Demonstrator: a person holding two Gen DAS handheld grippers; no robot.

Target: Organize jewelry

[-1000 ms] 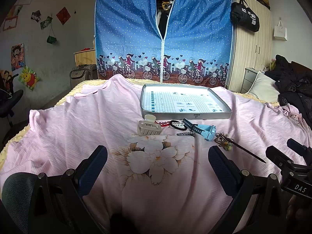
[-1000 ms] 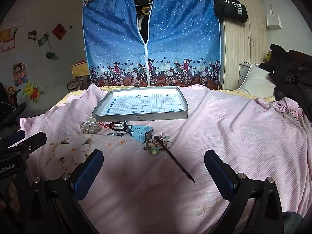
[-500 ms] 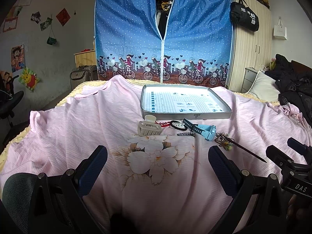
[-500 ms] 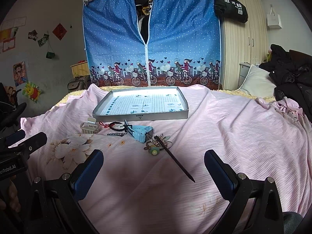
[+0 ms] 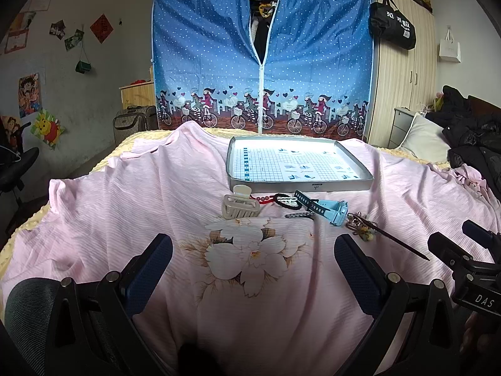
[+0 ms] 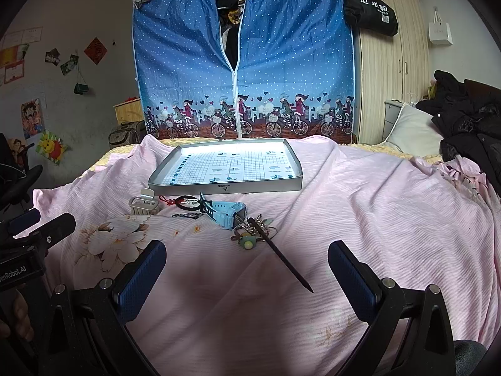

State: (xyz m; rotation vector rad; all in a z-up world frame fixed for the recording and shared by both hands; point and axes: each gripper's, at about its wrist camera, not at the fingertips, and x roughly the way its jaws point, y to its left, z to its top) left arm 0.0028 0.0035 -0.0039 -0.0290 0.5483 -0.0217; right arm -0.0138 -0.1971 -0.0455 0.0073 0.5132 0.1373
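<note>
Nothing moved since a second ago; we hold left gripper (image 5: 253,269) and right gripper (image 6: 247,269) spread, empty; tray (image 6: 225,187) bare, sorting unstarted.

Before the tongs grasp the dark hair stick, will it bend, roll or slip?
The hair stick looks straight and thin, so probably stiff and light. Its shaft may roll or slip from the tongs. The ornaments at its far end probably hinder rolling and might dangle.
</note>
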